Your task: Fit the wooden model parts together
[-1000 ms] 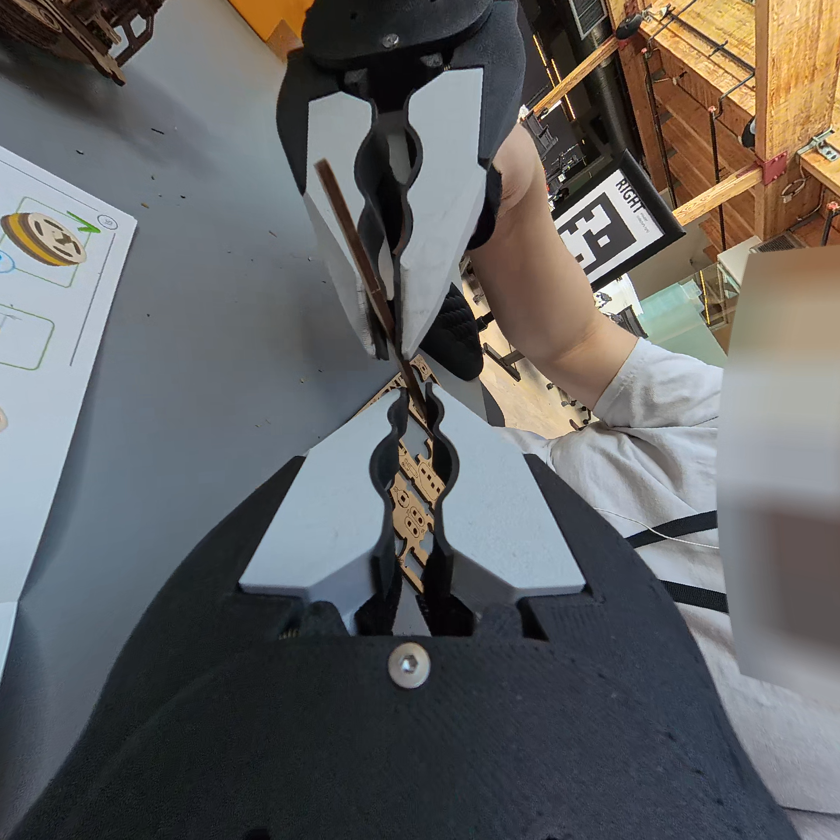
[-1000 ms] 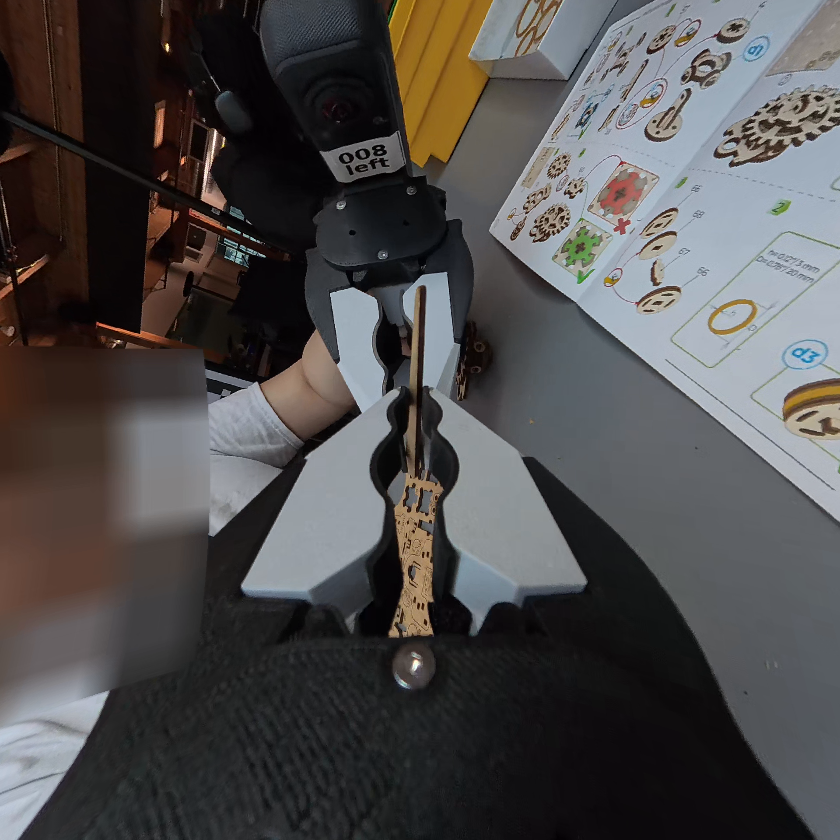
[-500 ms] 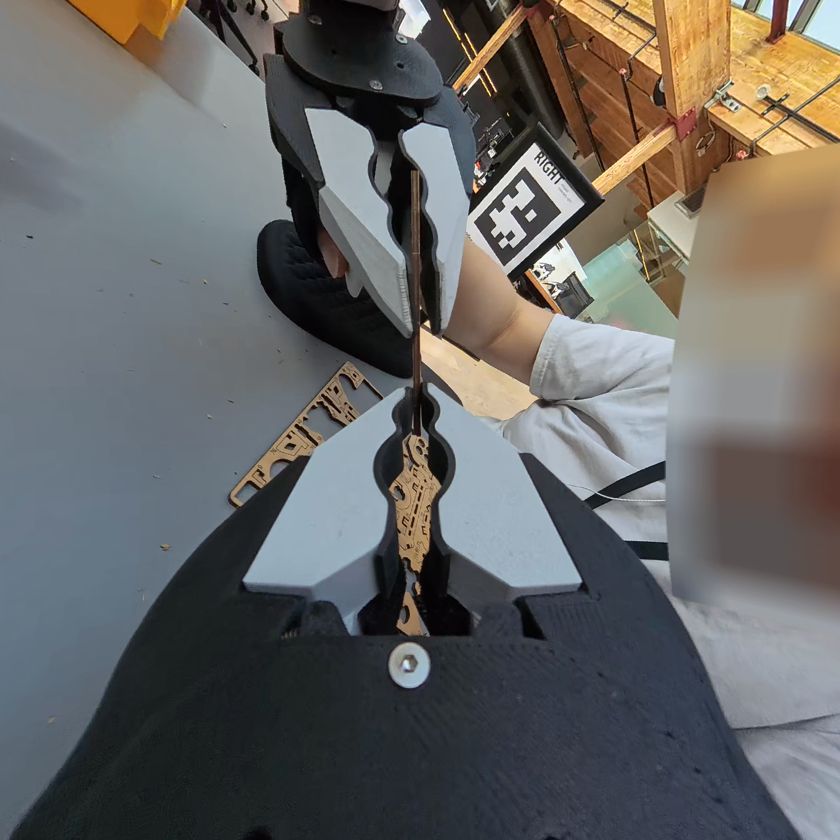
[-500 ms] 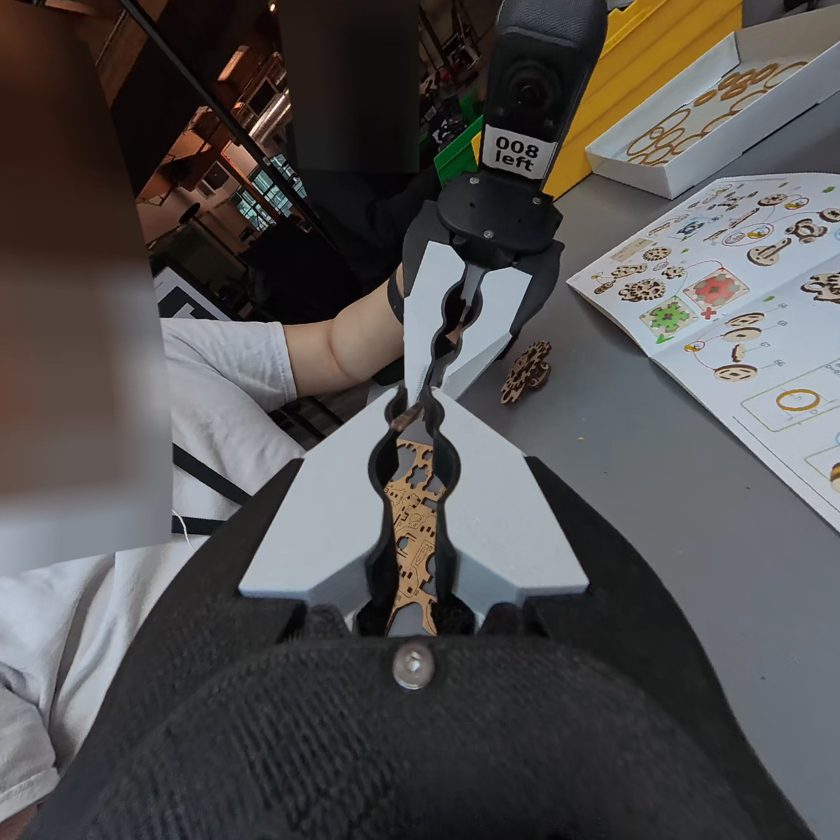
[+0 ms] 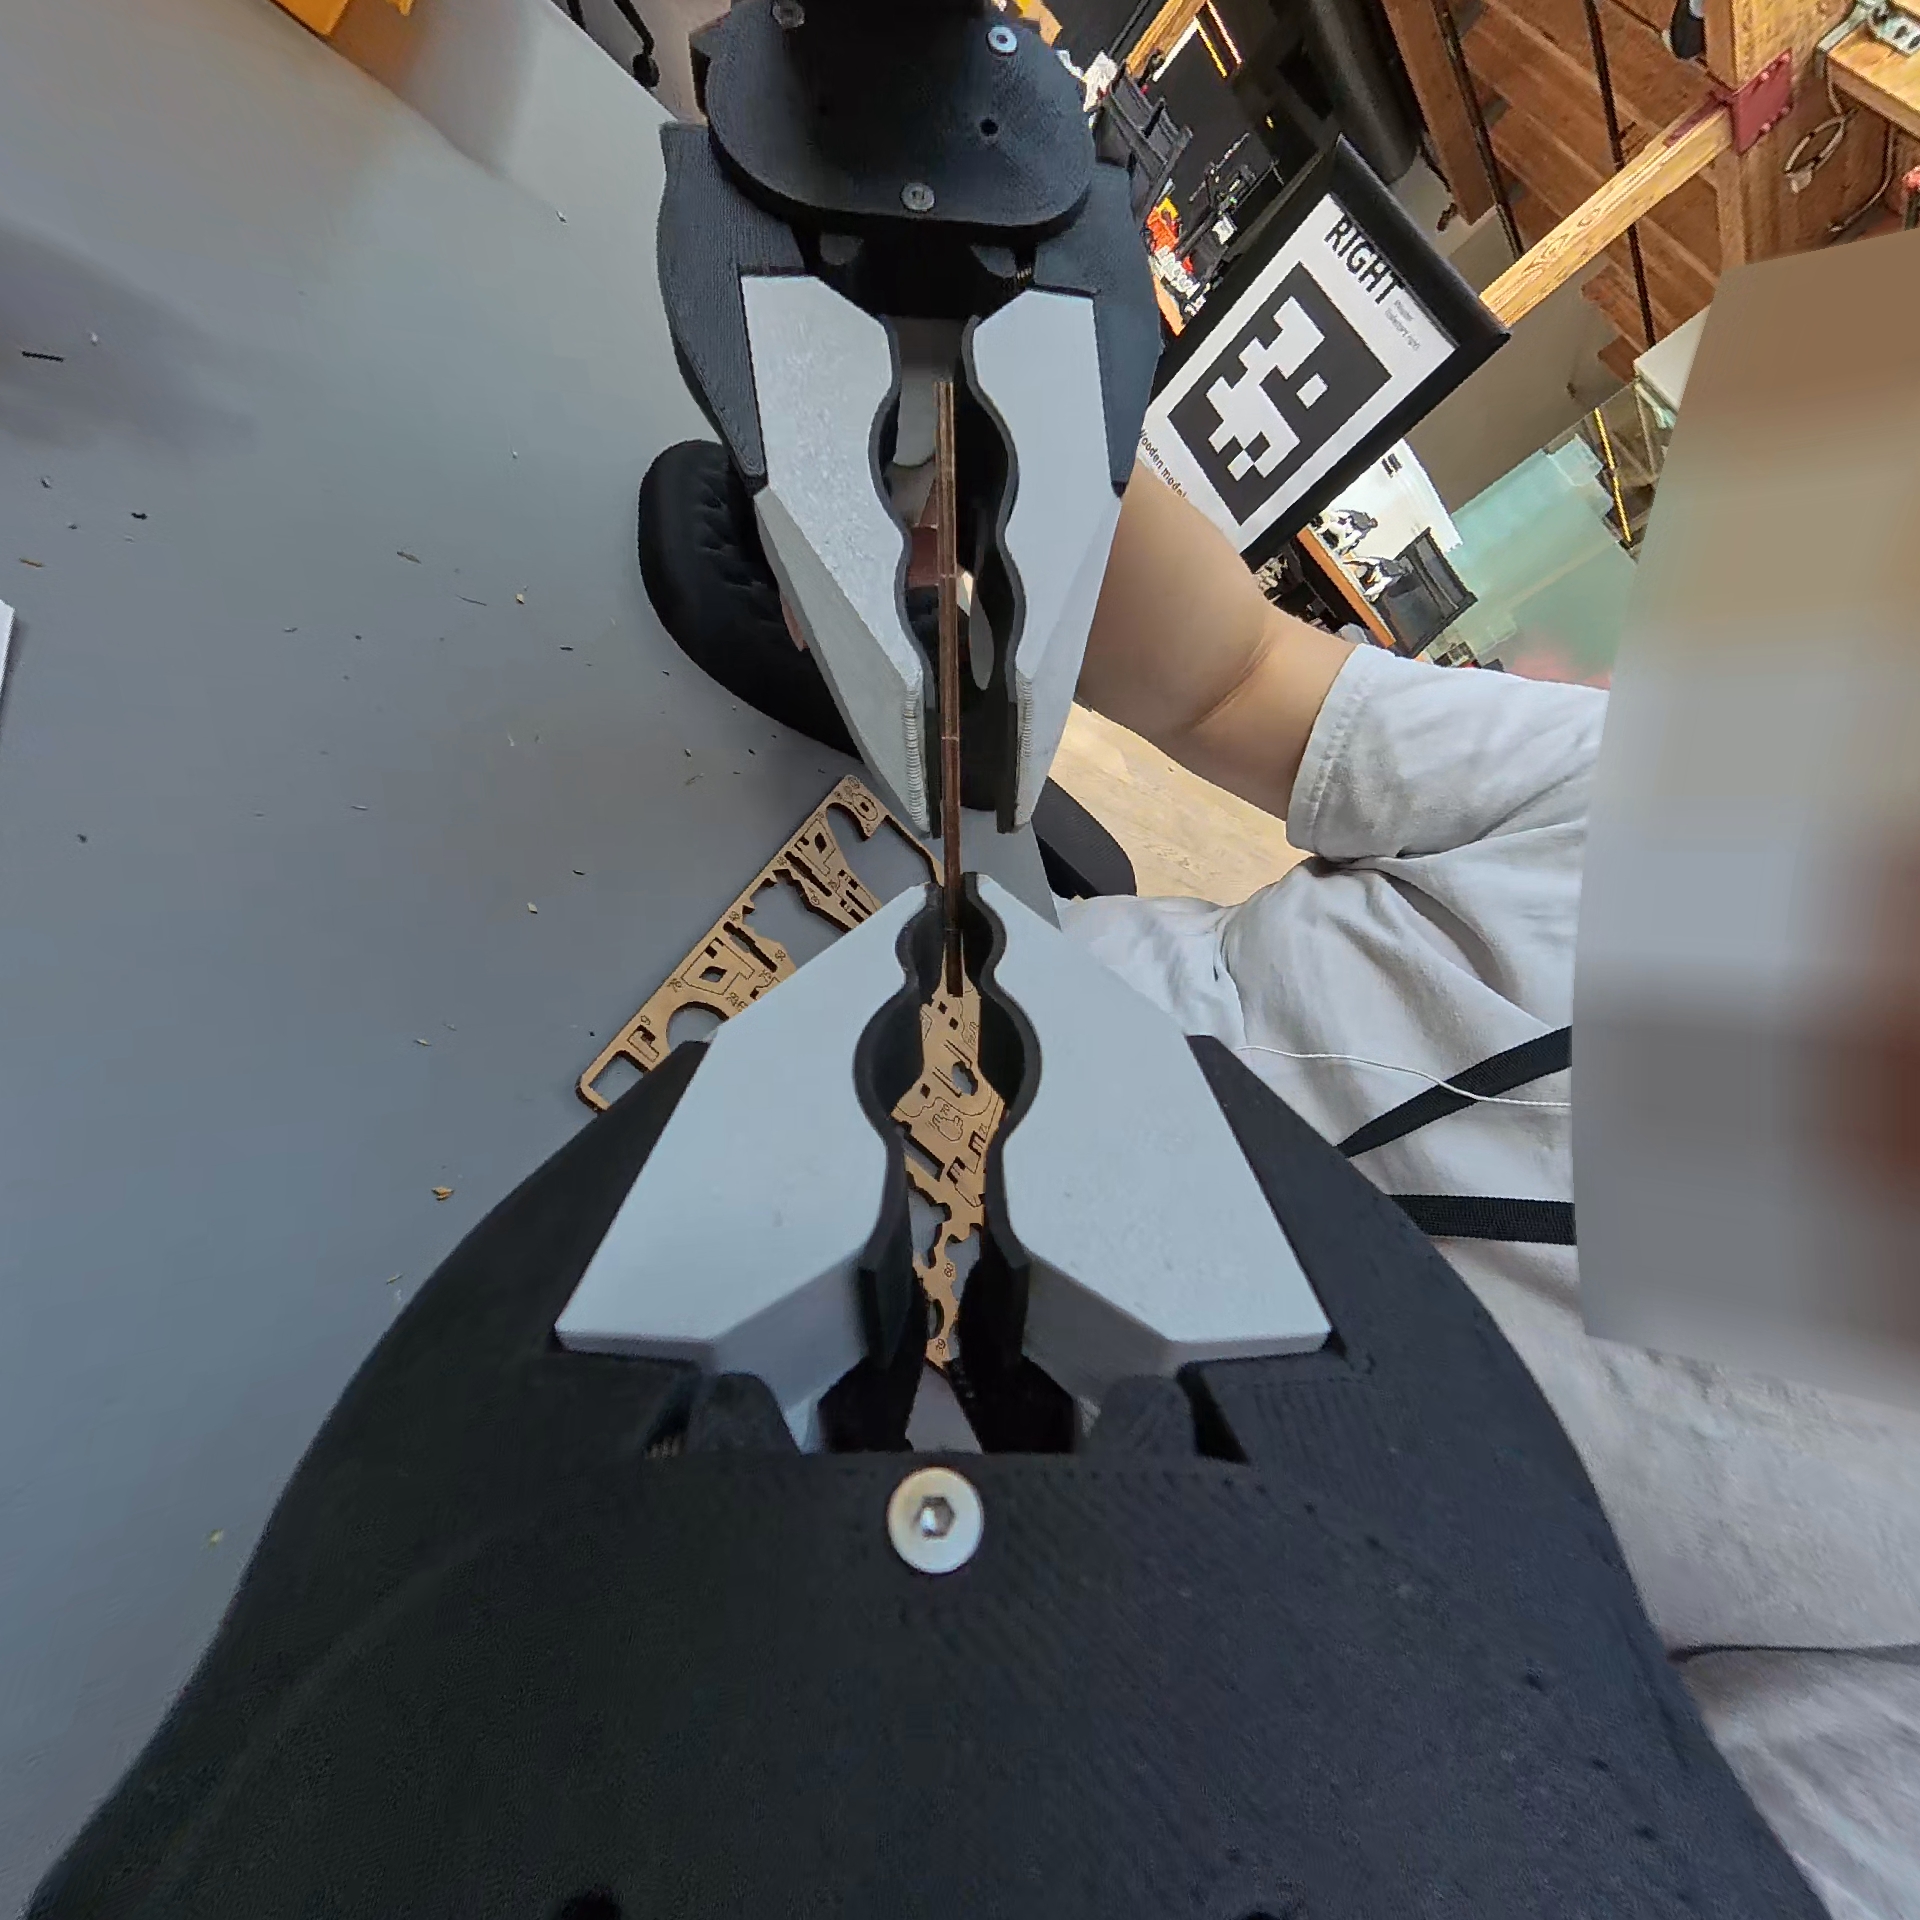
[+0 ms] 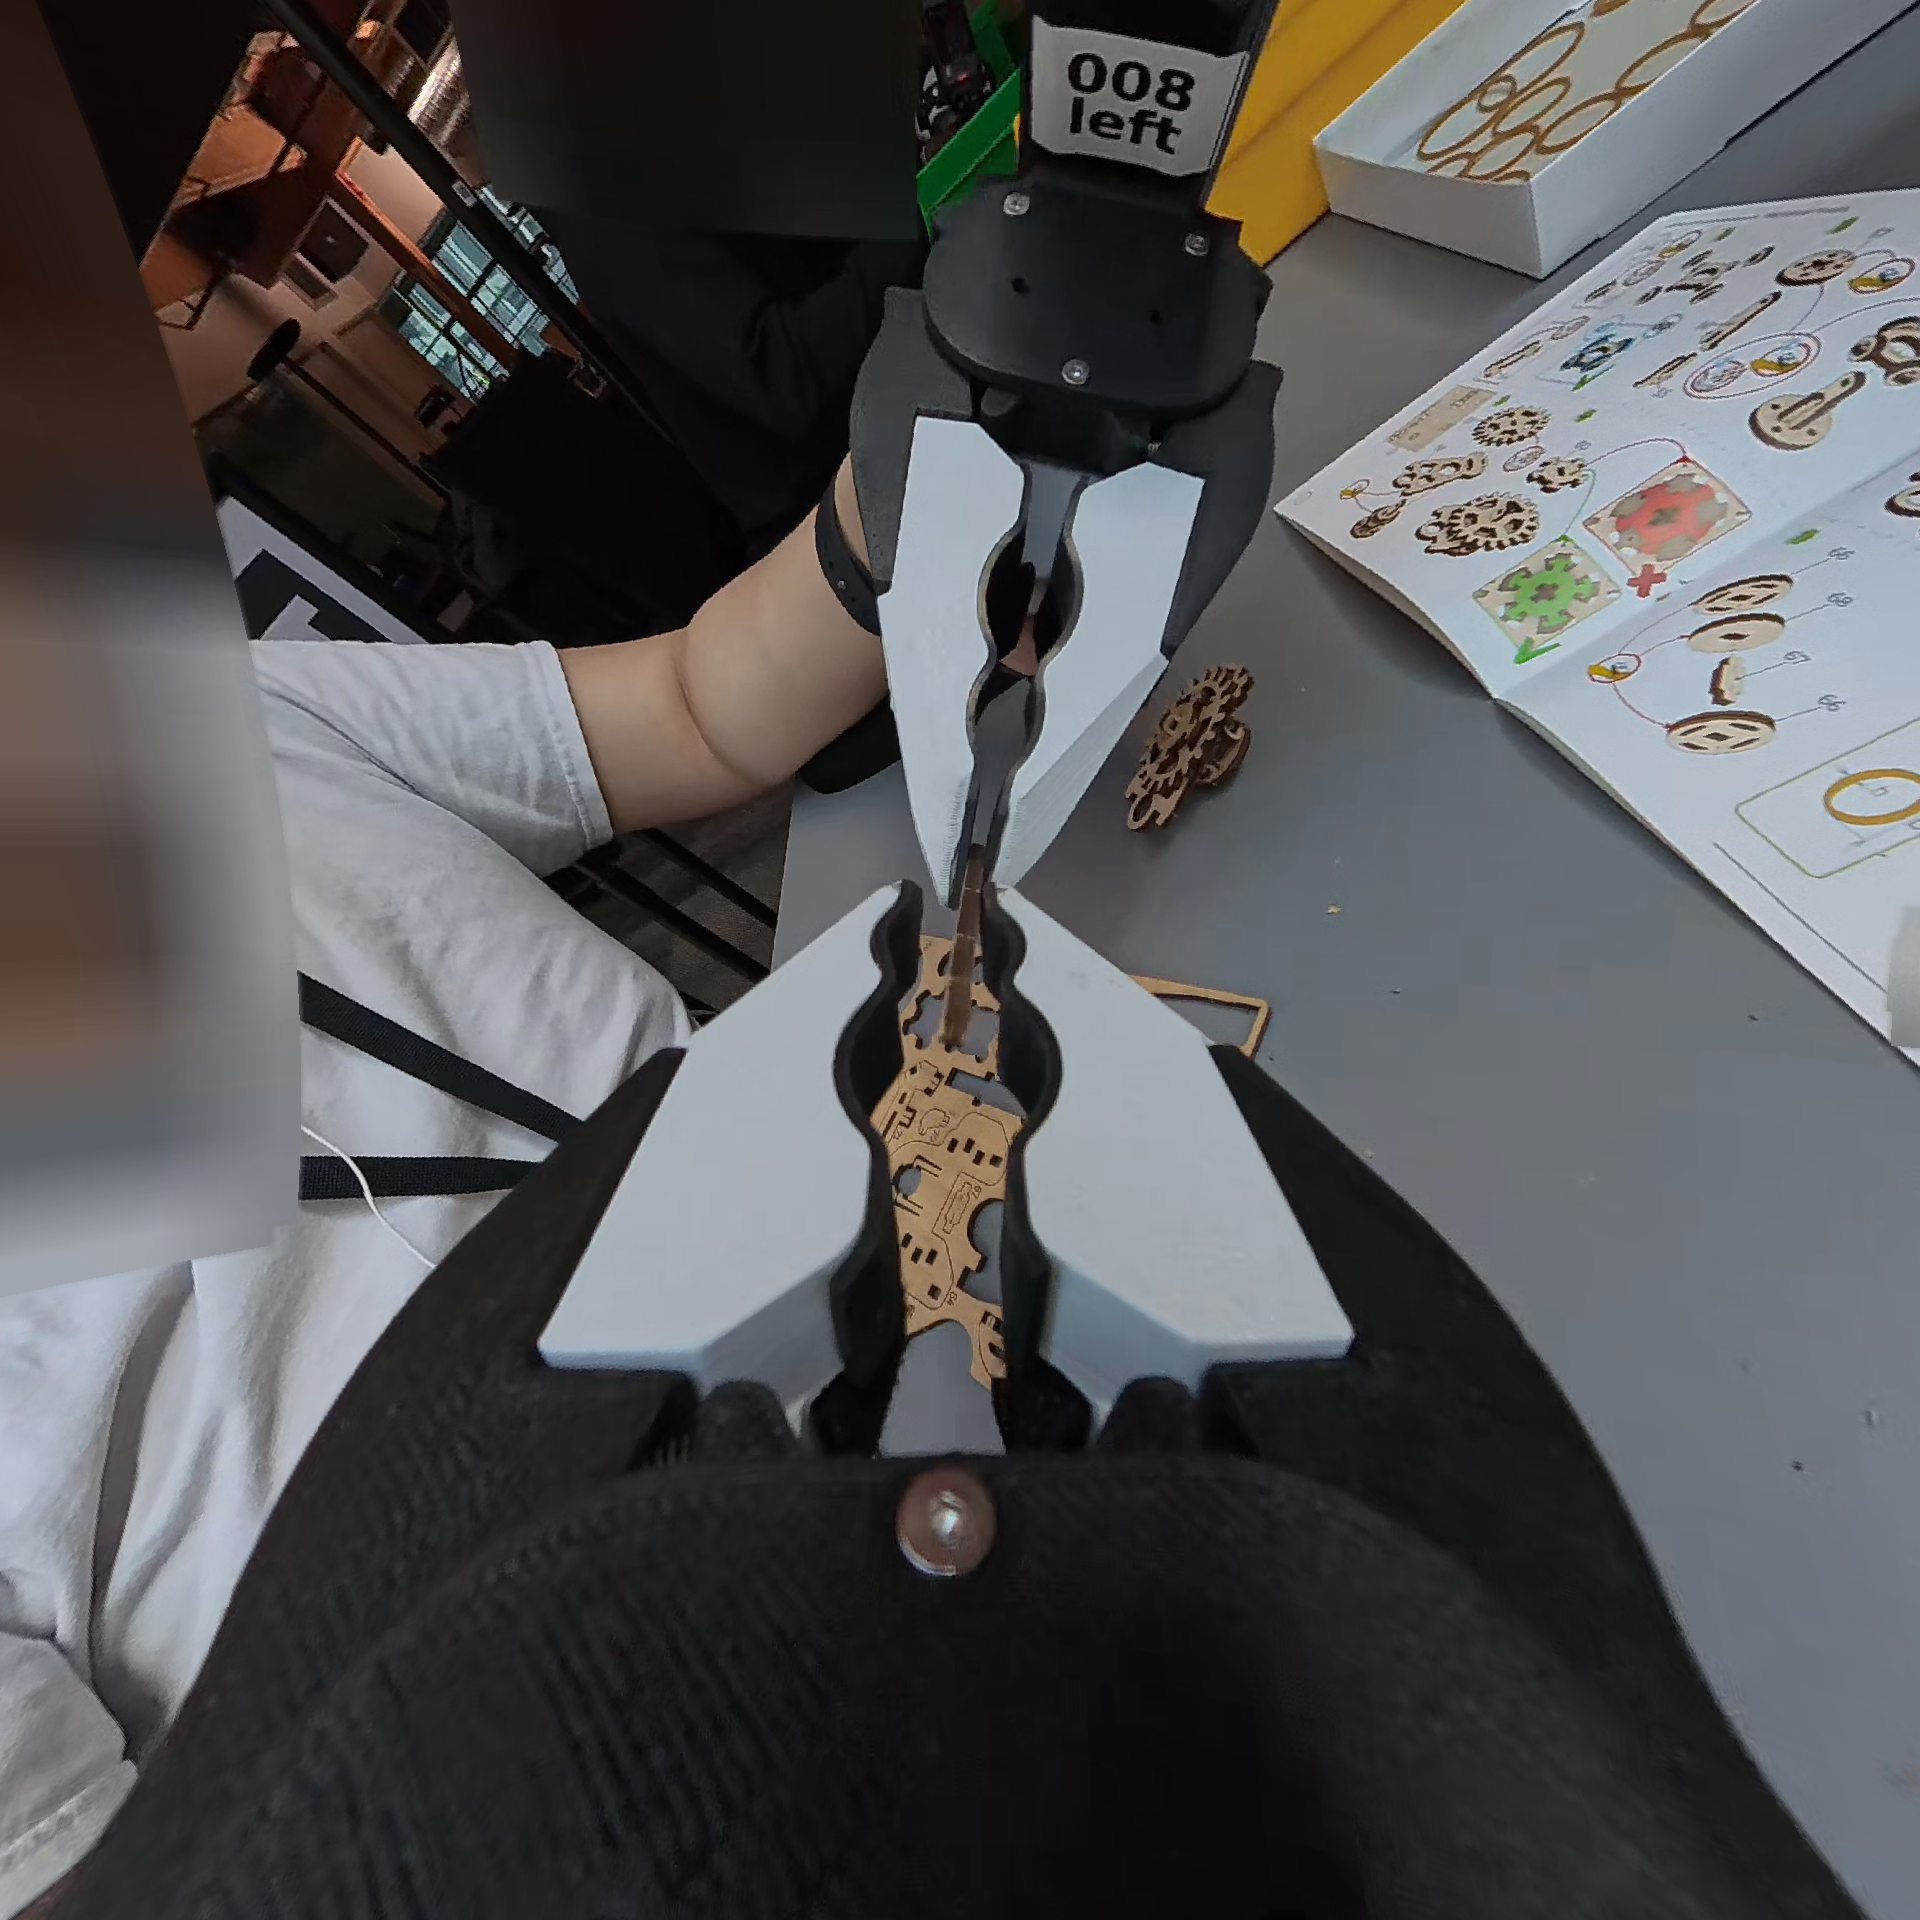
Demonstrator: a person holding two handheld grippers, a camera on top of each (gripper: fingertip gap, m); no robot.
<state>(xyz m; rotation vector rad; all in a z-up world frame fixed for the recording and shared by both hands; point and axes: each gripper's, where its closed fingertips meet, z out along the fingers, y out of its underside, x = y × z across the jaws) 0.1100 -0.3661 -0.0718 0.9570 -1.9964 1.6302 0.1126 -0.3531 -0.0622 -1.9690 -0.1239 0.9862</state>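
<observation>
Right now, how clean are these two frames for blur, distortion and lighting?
Left wrist view: sharp, strong wide-angle bending at the edges, even daylight on the grey table, wooden sheet crisp edge-on. Right wrist view: instruction booklet readable, near housing soft, background dim. Both carry an added mosaic patch.

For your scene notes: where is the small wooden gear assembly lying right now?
In the right wrist view, the wooden gear assembly lies on the grey table, right of the left claw, near the instruction sheet.

two grippers (image 5: 951,883) (image 6: 961,894), two wooden sheets (image 5: 727,966) (image 6: 945,1174), one booklet (image 6: 1662,540).
</observation>
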